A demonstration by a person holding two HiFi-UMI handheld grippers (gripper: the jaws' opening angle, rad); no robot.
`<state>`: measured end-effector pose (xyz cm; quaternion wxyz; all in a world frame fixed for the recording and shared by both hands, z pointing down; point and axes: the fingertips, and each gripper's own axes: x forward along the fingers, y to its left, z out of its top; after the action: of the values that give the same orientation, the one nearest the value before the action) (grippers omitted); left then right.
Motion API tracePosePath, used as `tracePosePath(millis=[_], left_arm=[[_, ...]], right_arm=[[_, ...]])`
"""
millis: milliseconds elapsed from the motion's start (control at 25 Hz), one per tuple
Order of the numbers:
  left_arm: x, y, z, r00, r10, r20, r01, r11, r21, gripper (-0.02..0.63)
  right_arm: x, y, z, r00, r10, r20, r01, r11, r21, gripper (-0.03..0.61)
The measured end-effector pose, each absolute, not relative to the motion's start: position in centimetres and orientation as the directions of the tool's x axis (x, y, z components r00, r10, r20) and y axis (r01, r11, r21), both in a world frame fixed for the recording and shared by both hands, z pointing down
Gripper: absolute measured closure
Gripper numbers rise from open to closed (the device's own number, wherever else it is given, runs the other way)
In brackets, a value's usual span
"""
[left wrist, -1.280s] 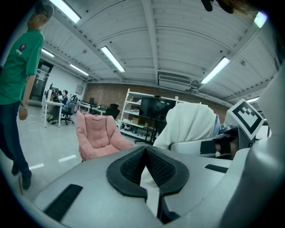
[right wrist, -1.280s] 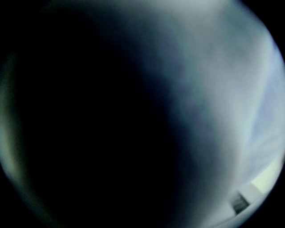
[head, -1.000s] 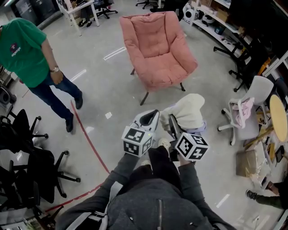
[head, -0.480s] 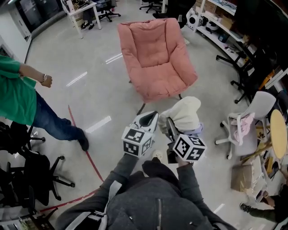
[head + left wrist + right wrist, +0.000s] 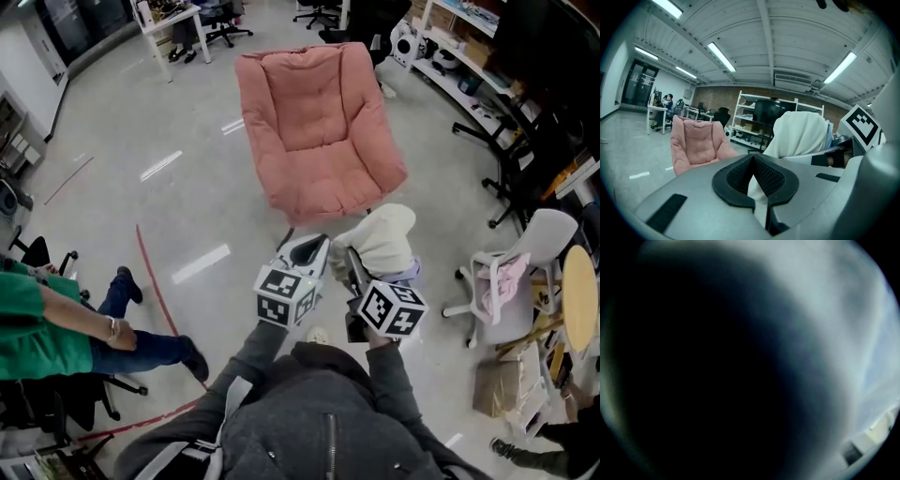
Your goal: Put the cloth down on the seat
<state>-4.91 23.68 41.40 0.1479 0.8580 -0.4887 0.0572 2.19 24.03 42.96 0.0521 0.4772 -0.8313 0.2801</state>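
Observation:
A pink armchair (image 5: 319,122) stands on the grey floor ahead of me, and the left gripper view has the armchair (image 5: 696,145) at left. I carry a cream cloth (image 5: 384,239) a short way in front of its seat. My left gripper (image 5: 314,246) is shut, and its jaws (image 5: 759,187) pinch a fold of the cloth (image 5: 801,133). The rest of the cloth is bunched over my right gripper (image 5: 361,264), which grips the bundle. In the right gripper view the cloth (image 5: 825,310) covers nearly everything.
A person in a green shirt (image 5: 47,328) is at the left beside black office chairs (image 5: 56,412). A white chair (image 5: 511,272) with pink fabric and a cardboard box (image 5: 497,389) stand at the right. Shelves (image 5: 450,47) line the far right. Red tape (image 5: 155,291) marks the floor.
Both grippers and the cloth have come closer to the armchair. The person in green has moved from the upper left to the lower left.

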Motion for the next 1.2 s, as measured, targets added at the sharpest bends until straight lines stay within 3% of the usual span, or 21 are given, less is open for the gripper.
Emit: tracePosePath(millis=[1200], left_arm=[[-1.7,16.4,43.8,0.502,-0.816,0.287,-0.864,-0.457,0.212,0.614]], right_arm=[[5.2,17.2,45.6,-0.561,-0.733,0.385,-0.807,0.381,-0.451,0.408]])
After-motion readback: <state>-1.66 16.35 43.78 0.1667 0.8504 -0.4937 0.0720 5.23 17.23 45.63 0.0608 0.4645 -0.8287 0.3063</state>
